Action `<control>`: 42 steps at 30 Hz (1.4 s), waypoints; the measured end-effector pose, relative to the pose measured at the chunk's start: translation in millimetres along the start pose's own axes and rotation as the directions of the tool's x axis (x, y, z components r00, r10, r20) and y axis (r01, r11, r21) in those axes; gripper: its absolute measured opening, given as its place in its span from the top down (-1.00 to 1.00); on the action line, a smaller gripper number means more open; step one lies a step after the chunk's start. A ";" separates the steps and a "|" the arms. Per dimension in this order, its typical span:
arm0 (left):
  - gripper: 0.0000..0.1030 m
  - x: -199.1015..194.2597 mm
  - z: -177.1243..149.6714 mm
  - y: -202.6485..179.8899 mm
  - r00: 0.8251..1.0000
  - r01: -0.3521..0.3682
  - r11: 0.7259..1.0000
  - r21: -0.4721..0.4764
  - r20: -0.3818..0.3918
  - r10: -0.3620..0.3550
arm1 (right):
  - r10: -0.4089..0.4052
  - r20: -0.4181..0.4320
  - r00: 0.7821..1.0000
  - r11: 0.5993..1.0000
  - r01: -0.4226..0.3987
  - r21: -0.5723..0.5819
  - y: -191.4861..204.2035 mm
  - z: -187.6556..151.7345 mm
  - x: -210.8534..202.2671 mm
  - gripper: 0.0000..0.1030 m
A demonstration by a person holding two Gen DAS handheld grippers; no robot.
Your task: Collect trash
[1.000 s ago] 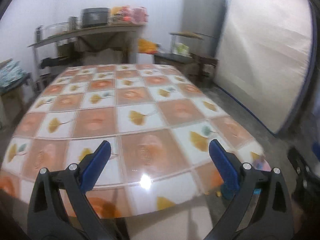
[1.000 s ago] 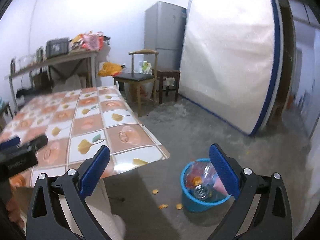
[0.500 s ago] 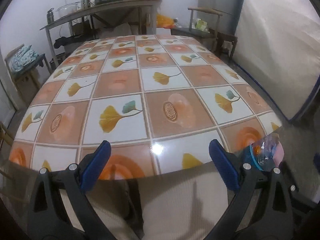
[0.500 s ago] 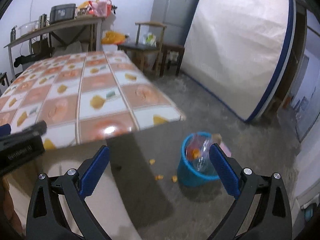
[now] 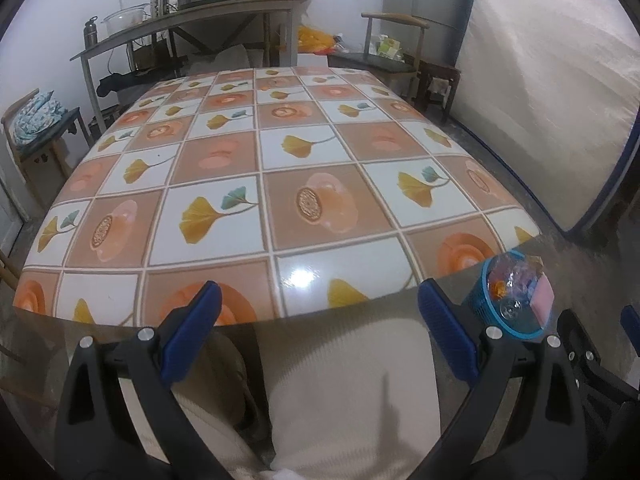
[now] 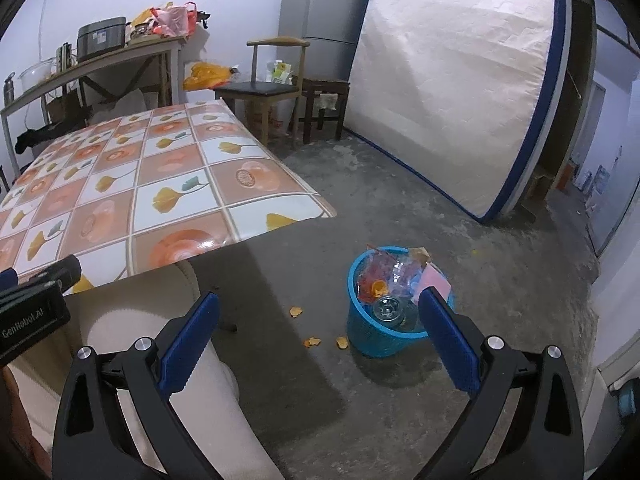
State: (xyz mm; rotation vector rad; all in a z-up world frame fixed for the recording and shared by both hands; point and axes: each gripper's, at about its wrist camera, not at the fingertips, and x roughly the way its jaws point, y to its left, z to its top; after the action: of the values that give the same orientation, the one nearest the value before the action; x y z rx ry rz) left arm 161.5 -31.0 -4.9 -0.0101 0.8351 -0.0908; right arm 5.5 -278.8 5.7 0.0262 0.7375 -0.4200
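Observation:
A blue plastic trash basket [image 6: 374, 334] stands on the concrete floor right of the table, filled with crumpled wrappers, a can and a pink packet; the left wrist view shows the basket [image 5: 478, 304] past the table's right corner. Three orange scraps [image 6: 296, 312] lie on the floor left of it. My right gripper [image 6: 318, 338] hangs open and empty above the floor, its right finger overlapping the basket's rim. My left gripper [image 5: 318, 338] is open and empty over the person's light trousers [image 5: 344, 392], just short of the table's near edge.
The flower-patterned table [image 5: 280, 184] fills the left wrist view. A wooden chair [image 6: 264, 88] and stool [image 6: 324, 96] stand beyond it, a fridge [image 6: 324, 8] and a leaning mattress [image 6: 456, 80] to the right. A cluttered shelf [image 5: 188, 16] lines the back wall.
Both grippers have pulled back and lower from the table, so its near edge and the person's lap now show. The basket has come closer in the right wrist view. Both stay open.

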 end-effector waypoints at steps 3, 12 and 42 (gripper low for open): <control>-0.84 -1.0 -1.0 -5.5 1.000 0.007 1.000 0.014 -0.006 -0.007 | -0.001 -0.004 1.000 1.000 0.001 0.007 -2.0 -1.5 -0.4 -0.88; -0.84 -4.6 -4.4 -16.5 1.000 0.021 0.999 0.047 -0.009 -0.020 | -0.015 -0.003 1.000 1.000 0.015 0.022 -11.0 -2.7 -2.6 -0.88; -0.84 -7.1 -2.6 -17.4 1.000 -0.004 0.999 0.043 -0.003 0.004 | 0.008 -0.016 1.000 1.000 -0.008 -0.002 -17.7 -1.2 5.3 -0.88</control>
State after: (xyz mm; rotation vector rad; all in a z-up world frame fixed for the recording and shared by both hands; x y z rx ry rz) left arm 153.4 -47.7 -0.6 0.0321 0.8358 -0.1046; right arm 1.6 -296.7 3.5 0.0303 0.7531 -0.4114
